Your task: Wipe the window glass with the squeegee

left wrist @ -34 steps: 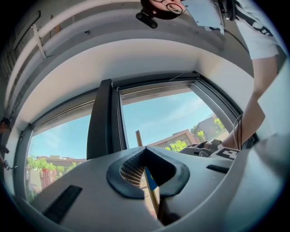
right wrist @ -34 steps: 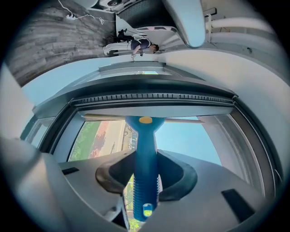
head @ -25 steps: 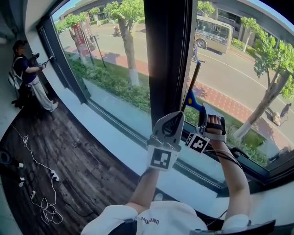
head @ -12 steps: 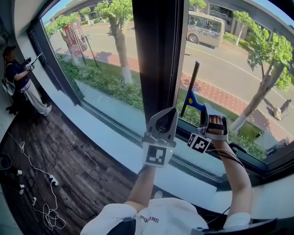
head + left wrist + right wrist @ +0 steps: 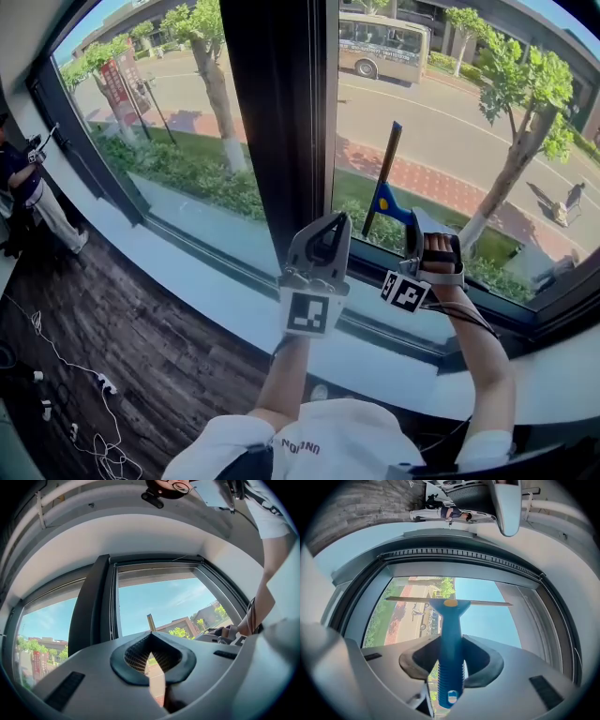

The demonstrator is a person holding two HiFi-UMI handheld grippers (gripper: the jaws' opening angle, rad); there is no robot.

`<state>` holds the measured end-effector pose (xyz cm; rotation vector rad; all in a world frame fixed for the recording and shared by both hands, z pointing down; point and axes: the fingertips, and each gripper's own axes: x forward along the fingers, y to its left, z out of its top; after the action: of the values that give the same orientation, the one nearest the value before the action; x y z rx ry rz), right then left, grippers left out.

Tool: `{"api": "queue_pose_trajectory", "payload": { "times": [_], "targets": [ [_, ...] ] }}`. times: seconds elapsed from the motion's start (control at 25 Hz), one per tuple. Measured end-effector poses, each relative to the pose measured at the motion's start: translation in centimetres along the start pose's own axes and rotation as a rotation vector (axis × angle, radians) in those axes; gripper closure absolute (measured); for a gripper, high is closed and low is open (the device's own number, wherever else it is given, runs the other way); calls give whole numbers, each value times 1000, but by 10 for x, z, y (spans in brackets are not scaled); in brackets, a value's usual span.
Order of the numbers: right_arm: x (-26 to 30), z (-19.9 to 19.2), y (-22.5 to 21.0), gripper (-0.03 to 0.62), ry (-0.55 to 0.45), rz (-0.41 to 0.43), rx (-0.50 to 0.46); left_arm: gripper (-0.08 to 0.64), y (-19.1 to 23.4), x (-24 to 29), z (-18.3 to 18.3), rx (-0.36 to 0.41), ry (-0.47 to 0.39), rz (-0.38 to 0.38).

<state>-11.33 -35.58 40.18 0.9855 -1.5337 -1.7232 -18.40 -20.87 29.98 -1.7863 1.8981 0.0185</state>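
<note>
A blue-handled squeegee [image 5: 386,199] stands upright in front of the right window pane [image 5: 469,112], its dark blade [image 5: 382,178] running up the glass beside the black mullion [image 5: 277,112]. My right gripper [image 5: 413,225] is shut on the handle. In the right gripper view the ribbed handle [image 5: 451,667] sits between the jaws and the blade [image 5: 447,602] spans the pane; whether it touches the glass I cannot tell. My left gripper [image 5: 328,227] is raised next to it at the foot of the mullion. It is shut with nothing in it, its pads [image 5: 140,653] meeting at the tips.
A white sill [image 5: 225,286] runs under the panes, with a dark wooden floor [image 5: 141,366] below it. Loose cables [image 5: 66,384] lie on the floor at left. A person [image 5: 21,183] stands at the far left by the window.
The view has swung right along the window. Both grippers stay raised near the mullion, the left one drifting slightly left. The squeegee stays held before the right pane.
</note>
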Motion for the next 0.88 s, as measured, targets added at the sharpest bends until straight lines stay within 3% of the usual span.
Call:
{"api": "queue_pose_trajectory", "payload": {
  "times": [0.28,0.44,0.64,0.88],
  "targets": [
    [-16,-31,7,443,47,17,-14,561,-14,1,5,-47,-23,-7],
    [-22,-53,6,443,71,15,-24,561,-27,7,11,-15,-32,-37],
    [-41,-88,8,443,118,28,-33,561,-45,8,15,-58,-38,-53],
    [-57,-131,4,443,169,38,-38,561,-67,19,28,-48,-47,-88]
  ]
}}
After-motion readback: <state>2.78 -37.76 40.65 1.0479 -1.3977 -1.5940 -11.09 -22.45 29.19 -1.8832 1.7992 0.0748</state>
